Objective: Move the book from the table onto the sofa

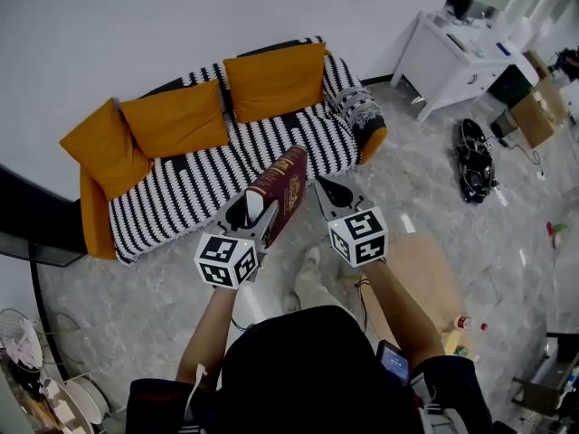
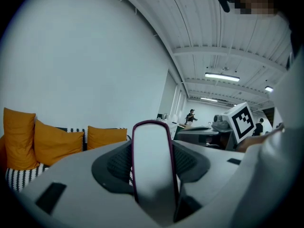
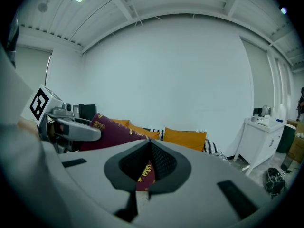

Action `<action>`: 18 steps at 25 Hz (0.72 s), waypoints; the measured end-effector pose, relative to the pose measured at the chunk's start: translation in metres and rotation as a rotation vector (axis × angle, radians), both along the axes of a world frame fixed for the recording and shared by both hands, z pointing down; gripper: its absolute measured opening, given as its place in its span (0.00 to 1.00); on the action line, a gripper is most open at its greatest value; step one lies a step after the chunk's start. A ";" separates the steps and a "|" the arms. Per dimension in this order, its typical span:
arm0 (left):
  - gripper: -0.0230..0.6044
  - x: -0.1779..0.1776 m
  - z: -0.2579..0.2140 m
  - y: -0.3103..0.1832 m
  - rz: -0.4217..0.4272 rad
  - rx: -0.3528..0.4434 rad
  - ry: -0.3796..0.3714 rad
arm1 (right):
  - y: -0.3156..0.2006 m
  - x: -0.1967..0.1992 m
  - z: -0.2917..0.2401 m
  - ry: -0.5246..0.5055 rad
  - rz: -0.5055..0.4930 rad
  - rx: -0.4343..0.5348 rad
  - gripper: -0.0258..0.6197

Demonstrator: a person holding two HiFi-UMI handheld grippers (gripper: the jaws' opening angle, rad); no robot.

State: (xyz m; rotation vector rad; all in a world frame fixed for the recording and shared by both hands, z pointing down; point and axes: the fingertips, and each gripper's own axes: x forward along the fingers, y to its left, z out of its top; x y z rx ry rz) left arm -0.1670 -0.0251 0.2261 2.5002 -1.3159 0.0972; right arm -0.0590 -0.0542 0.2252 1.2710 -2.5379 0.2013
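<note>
The book is maroon with gold print and stands on edge in the air in front of the sofa, which is striped with orange cushions. My left gripper is shut across the book's thickness. In the left gripper view its white page edge fills the gap between the pads. My right gripper comes in from the right with its jaws almost together. In the right gripper view a corner of the maroon cover sits between the pads, and the rest of the book slants off to the left.
A round wooden table is beside the person's right arm. A white desk stands at the back right, with a black bag on the floor and a cardboard box near it. A fan is at the lower left.
</note>
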 end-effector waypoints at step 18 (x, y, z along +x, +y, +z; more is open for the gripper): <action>0.43 0.031 -0.006 -0.147 -0.064 -0.029 0.010 | -0.152 0.036 0.003 -0.010 -0.049 -0.039 0.05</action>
